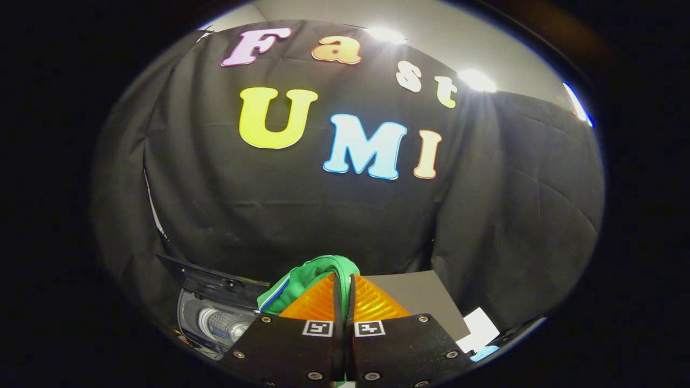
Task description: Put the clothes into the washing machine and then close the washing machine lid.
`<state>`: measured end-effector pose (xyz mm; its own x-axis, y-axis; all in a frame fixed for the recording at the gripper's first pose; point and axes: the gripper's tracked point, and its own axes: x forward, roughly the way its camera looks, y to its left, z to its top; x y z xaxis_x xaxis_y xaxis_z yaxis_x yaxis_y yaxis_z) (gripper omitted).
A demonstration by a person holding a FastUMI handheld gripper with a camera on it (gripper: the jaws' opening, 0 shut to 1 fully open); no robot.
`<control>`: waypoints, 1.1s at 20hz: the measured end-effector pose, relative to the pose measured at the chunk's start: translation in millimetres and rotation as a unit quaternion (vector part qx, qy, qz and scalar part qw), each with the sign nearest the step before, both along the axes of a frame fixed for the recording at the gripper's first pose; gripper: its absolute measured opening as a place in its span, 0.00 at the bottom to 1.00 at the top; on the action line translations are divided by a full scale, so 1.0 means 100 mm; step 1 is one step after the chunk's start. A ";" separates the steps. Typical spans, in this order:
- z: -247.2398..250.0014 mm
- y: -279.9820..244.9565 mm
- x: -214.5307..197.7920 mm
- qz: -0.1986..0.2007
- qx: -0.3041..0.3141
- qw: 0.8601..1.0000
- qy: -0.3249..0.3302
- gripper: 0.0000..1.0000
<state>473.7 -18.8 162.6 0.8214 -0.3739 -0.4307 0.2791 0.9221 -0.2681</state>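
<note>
Gripper view, near to far. The gripper (343,285) occupies the foreground with its two fingers (315,304) drawn almost together, leaving a thin dark slit between them; a fold of green cloth is pinched in that slit, so the jaws are clamped on the garment. Each finger bears a small square marker at its base, on the dark mounting plates nearest the camera. The green garment (312,272), trimmed with a white and blue stripe along one edge, bunches up just ahead of and over the fingertips, spilling mainly to the left of the jaws. Below and to the left of the fingers stands the washing machine (215,320), its drum opening visible as a pale, shiny interior with a ribbed grey part inside; the garment hangs apart from it, above and to the right of the opening. The washing machine lid (210,280), dark, is raised and tilted back behind the opening. To the right of the jaws, beyond the fingertips, lies a flat grey board (426,302), with a white sheet (480,328) just beside its right edge. The booth's black cloth wall (345,226) closes the background.
</note>
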 end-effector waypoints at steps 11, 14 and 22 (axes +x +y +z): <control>0.00 1.59 -0.03 0.071 0.021 0.997 -0.008 0.01; -0.12 1.92 -0.04 0.083 0.034 0.996 -0.003 0.01; -0.46 2.42 -0.02 0.098 0.040 0.994 0.018 0.01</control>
<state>472.0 223.3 116.3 0.8584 -0.1706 -0.4839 0.0825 0.9767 -0.1980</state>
